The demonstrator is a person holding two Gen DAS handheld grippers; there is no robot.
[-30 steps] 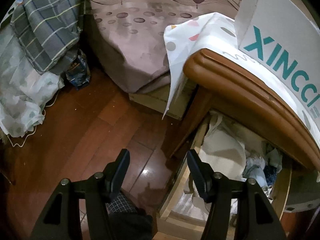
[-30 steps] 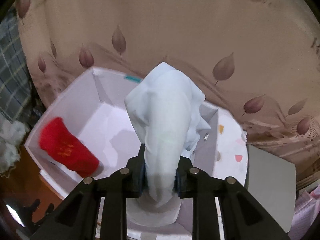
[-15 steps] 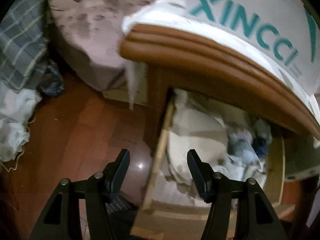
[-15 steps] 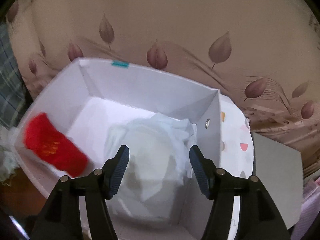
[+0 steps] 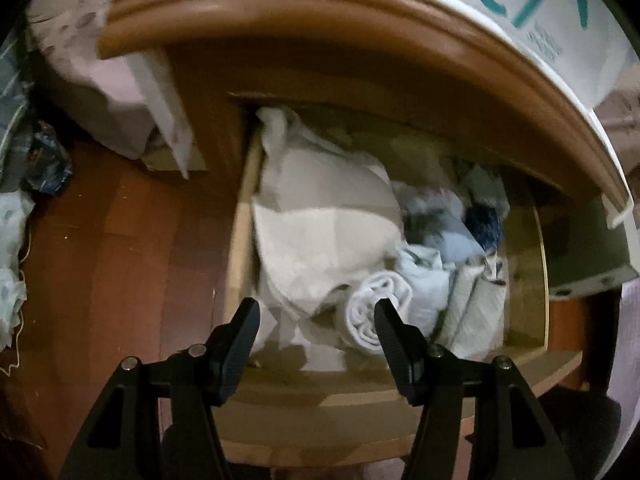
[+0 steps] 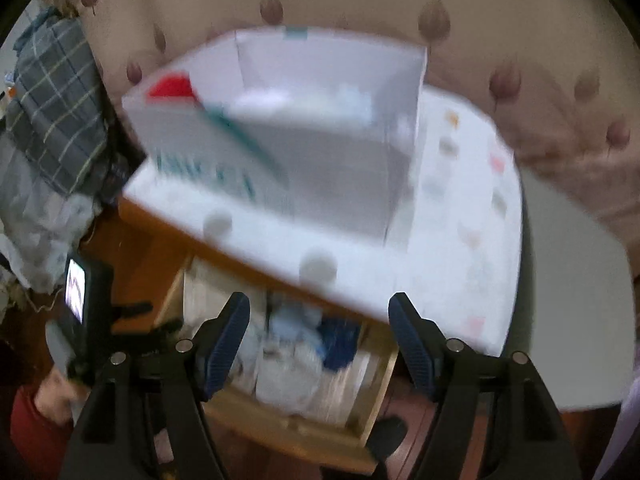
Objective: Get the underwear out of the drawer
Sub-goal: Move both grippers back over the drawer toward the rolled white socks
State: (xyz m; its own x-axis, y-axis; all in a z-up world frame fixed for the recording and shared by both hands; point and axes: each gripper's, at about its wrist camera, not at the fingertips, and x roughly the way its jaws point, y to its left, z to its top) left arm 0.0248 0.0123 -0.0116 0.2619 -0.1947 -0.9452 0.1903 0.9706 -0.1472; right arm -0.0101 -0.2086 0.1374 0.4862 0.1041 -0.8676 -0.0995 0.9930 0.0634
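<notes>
Drawer (image 5: 524,240) underwear (image 5: 378,312) left view, box (image 6: 320,128) right

Right tool (image 6: 318,316) held with both fingers spread wide, nothing between them, above an open wooden drawer (image 6: 372,400). Drawer packed with pale folded underwear (image 6: 288,372) and one dark blue piece (image 6: 340,344). White cardboard box (image 6: 320,160) with teal lettering on the cabinet top above, a red item (image 6: 170,88) showing at its far left corner. Plaid blanket (image 6: 52,112) off to the left. Whole view blurred
</notes>
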